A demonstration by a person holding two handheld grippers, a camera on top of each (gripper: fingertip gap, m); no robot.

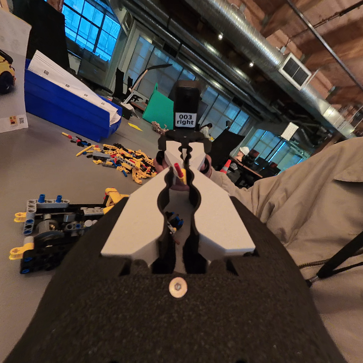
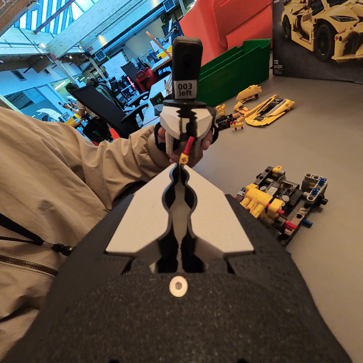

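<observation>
My two grippers face each other above a grey table. My left gripper is shut on one end of a short red axle. It also shows in the right wrist view. The axle's other end sits in a small yellow connector. My right gripper is shut on that connector. The red axle and the yellow connector also show between the fingertips in the left wrist view. A person in a beige jacket holds both grippers.
A part-built black, grey and yellow chassis lies on the table by the grippers and shows in the left wrist view. A pile of loose pieces lies before a blue bin. Yellow body panels, a green bin and the kit box stand farther off. Both grippers' tips are close together, under 4 cm apart.
</observation>
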